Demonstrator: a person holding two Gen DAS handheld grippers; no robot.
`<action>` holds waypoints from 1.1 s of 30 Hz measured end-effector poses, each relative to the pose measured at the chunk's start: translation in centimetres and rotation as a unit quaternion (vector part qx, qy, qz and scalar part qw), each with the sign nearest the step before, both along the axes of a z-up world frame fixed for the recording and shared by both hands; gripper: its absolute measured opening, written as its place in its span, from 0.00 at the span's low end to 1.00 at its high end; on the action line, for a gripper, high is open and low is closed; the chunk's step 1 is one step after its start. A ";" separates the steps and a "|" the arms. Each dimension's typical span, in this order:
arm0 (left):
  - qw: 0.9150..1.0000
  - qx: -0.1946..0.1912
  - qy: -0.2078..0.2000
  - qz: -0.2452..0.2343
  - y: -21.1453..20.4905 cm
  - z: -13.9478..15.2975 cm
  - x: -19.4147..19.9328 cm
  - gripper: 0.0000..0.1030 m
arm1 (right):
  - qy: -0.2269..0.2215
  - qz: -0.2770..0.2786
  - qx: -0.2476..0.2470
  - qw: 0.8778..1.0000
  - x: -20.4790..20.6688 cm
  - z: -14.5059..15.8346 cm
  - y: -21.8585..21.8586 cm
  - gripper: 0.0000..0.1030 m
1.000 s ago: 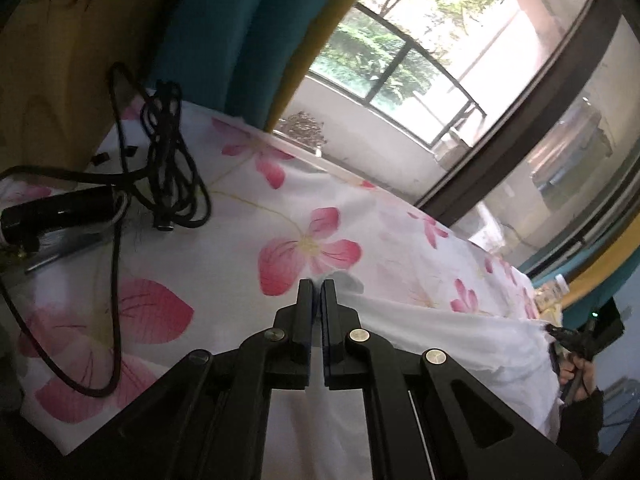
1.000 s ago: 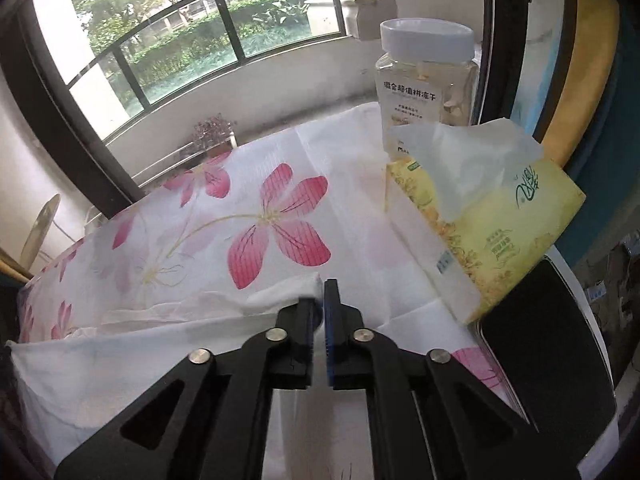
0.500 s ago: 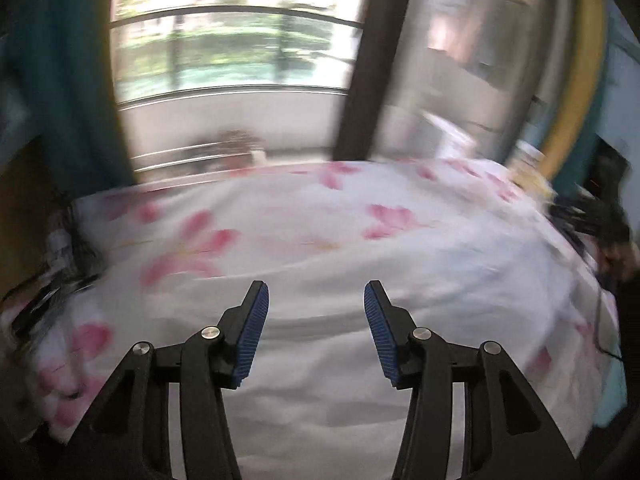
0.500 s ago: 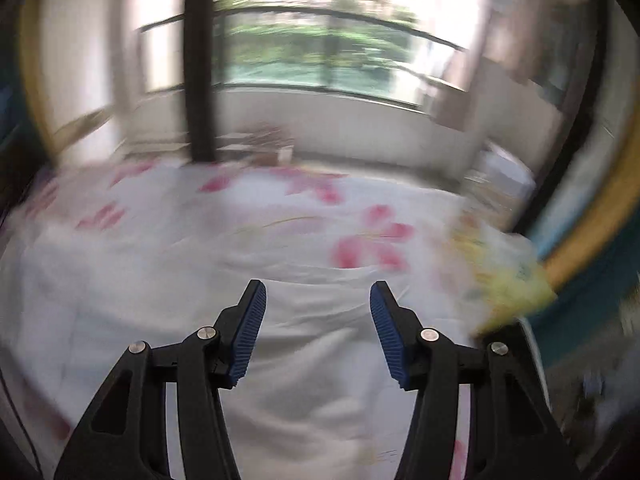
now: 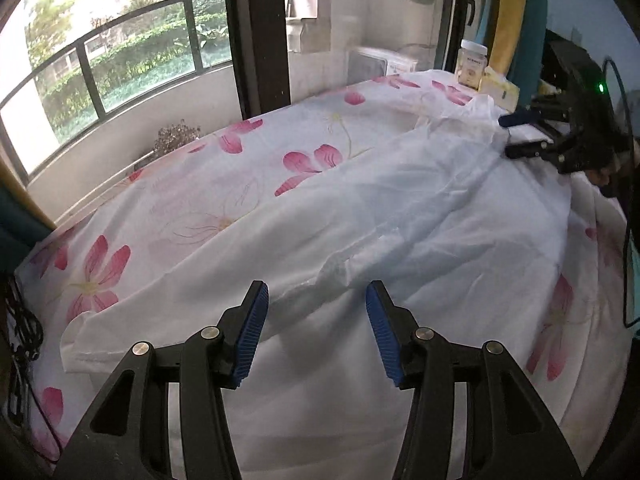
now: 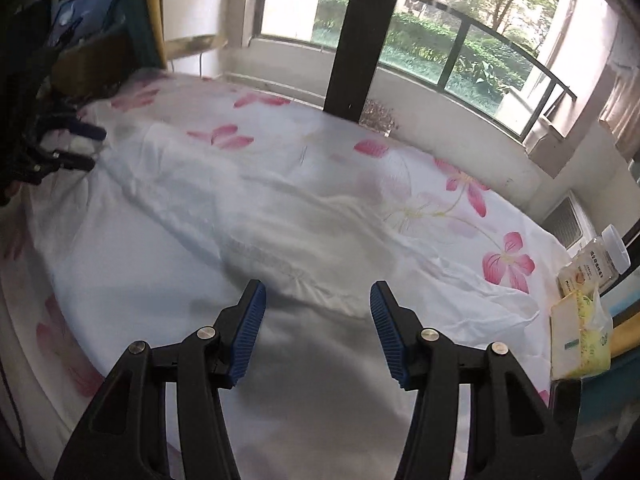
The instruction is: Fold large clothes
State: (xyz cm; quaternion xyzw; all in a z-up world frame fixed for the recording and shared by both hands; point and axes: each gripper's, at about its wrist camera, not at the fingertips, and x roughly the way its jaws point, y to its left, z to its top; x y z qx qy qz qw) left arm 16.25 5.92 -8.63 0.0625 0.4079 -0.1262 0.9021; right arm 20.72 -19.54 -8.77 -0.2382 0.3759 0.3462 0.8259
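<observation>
Left tongs [image 5: 316, 332] opening, angled down over white garment [image 5: 400, 216].

jar [image 5: 473, 65] beside tissue pack [image 5: 499, 87] | black cable [image 5: 22, 332] | floral sheet [image 5: 168, 216]

Both handheld grippers hang over the work surface, angled steeply downward. The left gripper [image 5: 316, 324] has its jaws apart and opening, its blue ribbed pads [image 5: 250, 330] facing each other with nothing pressed between them. The right gripper [image 6: 318, 326] matches it, jaws parted about as wide, blue pads [image 6: 248, 330] bare and gripping nothing. Each also appears in the other's view: the right gripper [image 5: 520, 134] at the far right edge, and the left gripper [image 6: 86, 148] at the far left edge, both seen side-on with jaws parted, pointing inward toward each other
</observation>
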 end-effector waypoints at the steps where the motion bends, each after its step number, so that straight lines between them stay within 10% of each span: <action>1: 1.000 -0.003 0.000 0.002 0.0 0.1 0.3 0.52 | -0.001 0.003 -0.003 1.000 -0.1 -0.1 0.0 0.53; 3: 1.000 -0.010 -0.006 0.003 0.1 0.3 0.7 0.48 | -0.001 0.010 -0.005 1.000 -0.2 -0.3 0.1 0.53; 5: 1.000 -0.015 -0.010 -0.002 0.0 0.4 0.8 0.12 | 0.004 0.025 0.000 1.000 -0.3 -0.2 0.2 0.53; 7: 1.000 -0.008 -0.013 0.000 0.0 0.5 0.9 0.03 | 0.001 0.035 0.003 0.999 -0.4 -0.1 0.4 0.48; 10: 1.000 -0.016 -0.020 0.006 0.3 0.8 1.5 0.01 | 0.003 0.028 -0.002 1.000 0.3 -0.1 0.8 0.12; 18: 0.998 -0.024 -0.051 0.039 2.6 2.7 4.2 0.01 | -0.008 -0.023 0.034 0.999 4.9 1.7 1.7 0.01; 21: 0.994 -0.088 -0.045 0.052 5.0 2.7 6.6 0.01 | -0.007 -0.038 0.041 0.998 7.3 1.8 2.7 0.02; 27: 0.990 -0.057 -0.033 0.121 8.3 1.3 9.9 0.03 | -0.036 -0.080 0.022 0.996 11.0 1.3 3.8 0.02; 31: 0.985 -0.064 -0.035 0.158 10.8 1.7 8.6 0.48 | -0.064 -0.115 -0.008 0.991 12.6 0.5 3.1 0.02; 33: 0.984 -0.059 -0.037 0.166 11.7 2.2 7.0 0.49 | -0.075 -0.137 -0.013 0.988 12.8 0.8 1.8 0.02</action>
